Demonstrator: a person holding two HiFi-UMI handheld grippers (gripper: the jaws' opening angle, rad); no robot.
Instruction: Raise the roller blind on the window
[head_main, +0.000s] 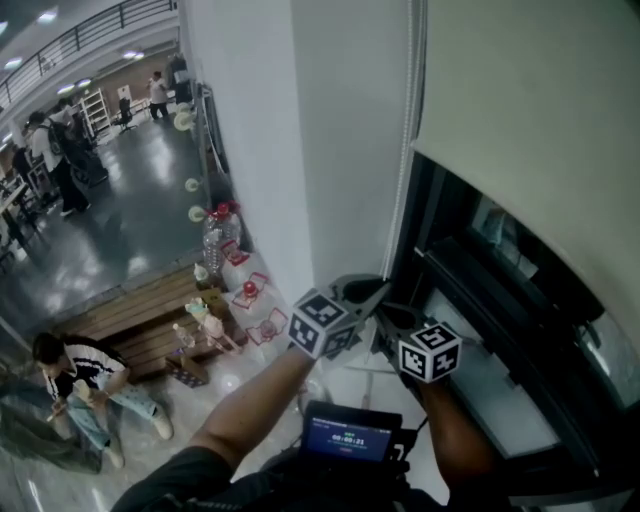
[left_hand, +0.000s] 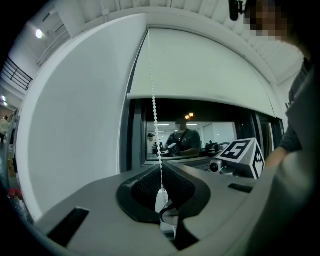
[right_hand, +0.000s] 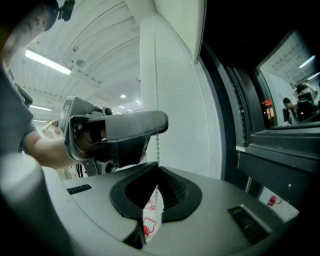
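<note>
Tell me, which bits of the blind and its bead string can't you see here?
- roller blind: its top roller, cut off by the head view's upper edge.
- bead chain: its lower loop, hidden behind the left gripper in the left gripper view.
- people across the hall: too small in the head view to tell what they do.

Even indoor light; fisheye curves the roller blind (left_hand: 200, 70).

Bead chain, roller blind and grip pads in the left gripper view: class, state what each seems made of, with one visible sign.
Bead chain: probably white plastic, going by its small, round, uniform beads.
Roller blind: seemingly matte pale fabric, flat and without shine.
Grip pads: likely black rubber, matte with a finely textured surface.
</note>
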